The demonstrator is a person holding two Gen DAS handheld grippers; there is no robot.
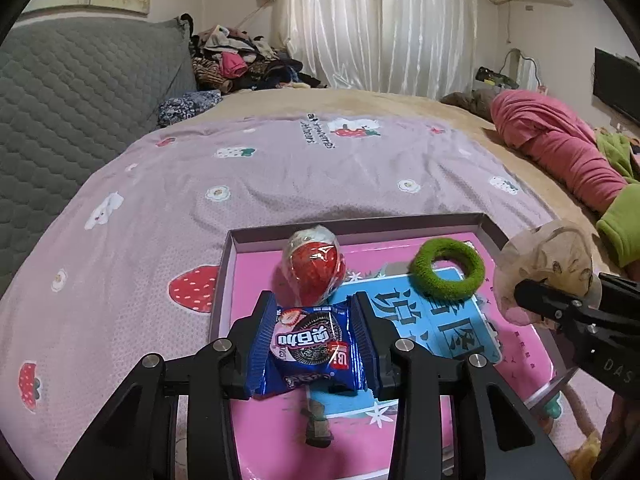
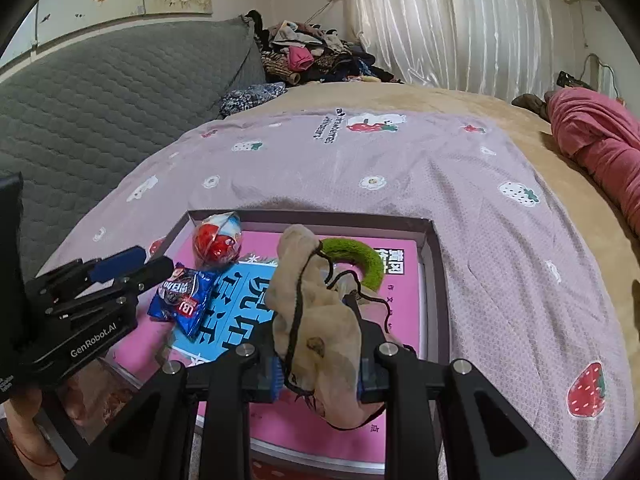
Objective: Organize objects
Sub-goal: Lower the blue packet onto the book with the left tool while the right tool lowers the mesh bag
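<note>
Fingers (image 1: pixel 362 312) pinch cookie packet (image 1: pixel 308 346); others clamp sock (image 2: pixel 316 320).

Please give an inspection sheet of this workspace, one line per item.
Surface: lilac strawberry-print bedsheet.
Job's things: shallow pink-lined cardboard box lid holds a red wrapped ball candy and a green fuzzy hair ring.
Clutter: clothes pile, pink garment.
Grippers: left gripper shut on blue cookie packet; right gripper shut on beige sheer pouch.
Cables: nothing seen.
Surroundings: grey quilted headboard, white curtain.
</note>
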